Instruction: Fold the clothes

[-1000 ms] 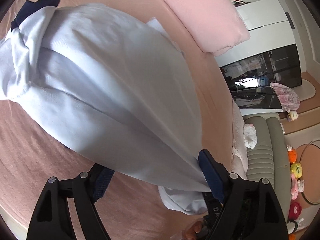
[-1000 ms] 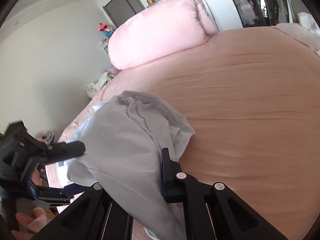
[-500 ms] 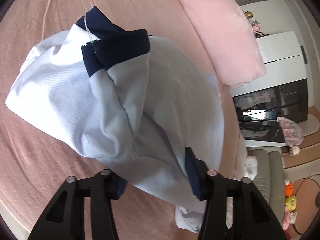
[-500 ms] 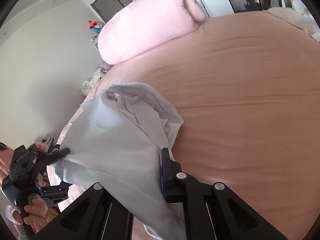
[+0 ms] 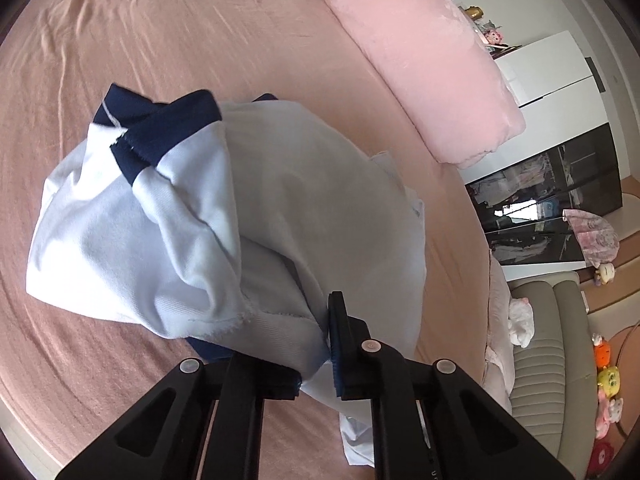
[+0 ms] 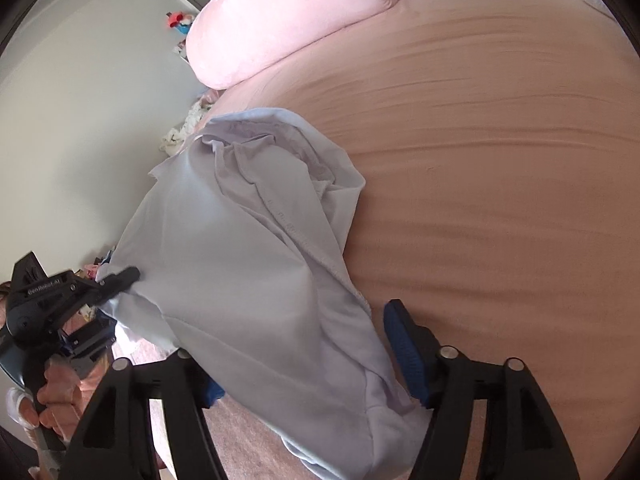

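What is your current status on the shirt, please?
Left gripper shut on light blue navy-trimmed cotton shirt. Right gripper opening, shirt between fingers. Pink bed sheet ahead, unobstructed.

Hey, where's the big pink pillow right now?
The pink pillow lies at the bed's far edge, beyond the pale blue shirt, upper right in the left wrist view.

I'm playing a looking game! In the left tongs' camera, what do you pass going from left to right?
Pale blue garment with navy trim → pink pillow → white wardrobe → grey sofa → stuffed toys.
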